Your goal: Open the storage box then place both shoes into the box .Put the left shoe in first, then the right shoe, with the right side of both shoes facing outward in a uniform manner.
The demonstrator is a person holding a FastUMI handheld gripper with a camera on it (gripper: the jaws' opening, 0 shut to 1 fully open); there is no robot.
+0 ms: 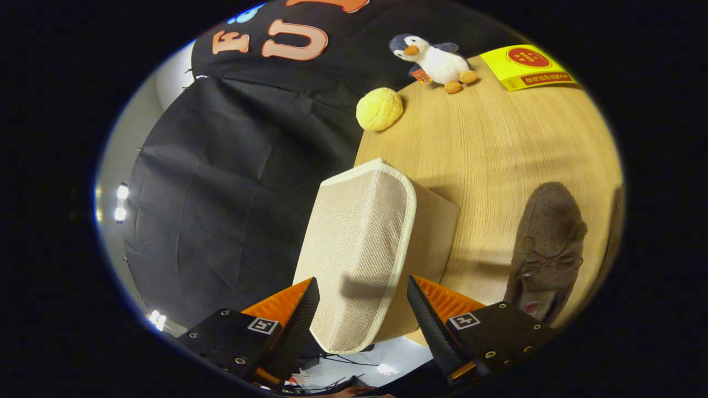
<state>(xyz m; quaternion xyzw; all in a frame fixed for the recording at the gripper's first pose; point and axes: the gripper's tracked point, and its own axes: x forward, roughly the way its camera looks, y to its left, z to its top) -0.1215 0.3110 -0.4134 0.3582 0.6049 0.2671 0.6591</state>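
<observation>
Tool (363,309) spread wide, its two fingers standing clear on either flank of the storage box (359,249); neither finger touches the fabric as far as can be seen, so nothing is pinched yet.

Storage box: pale woven face with a lighter piped edge, lying directly between and just ahead of the fingers; the face turned toward the tool looks to be the lid or front flap (357,260), its long axis running away from the tool toward the far side of the worktop (498,149); the near rounded corner sits lowest, between the fingertips; box appears closed, though the seam itself is hard to make out.

Judgement: opening step is in hand, shoes not yet started; the move turns on that piped edge lying nearer the right-hand finger, with the plain tan side wall (434,232) behind it; closing on the edge and lifting away from the wall is what seems called for; a grip on the flat weave alone would likely slip.

Shoe (545,243): brown suede, laced, resting on the worktop to the right of the box and apart from it, toe pointing away from the tool, heel near the right finger; cannot tell whether it is the left or the right of the pair; a second dark shape at the far right rim is too cut off to name.

Well beyond the box, clear of the work: yellow bun-like ball (379,109), plush penguin (434,58), yellow packet (525,66).
</observation>
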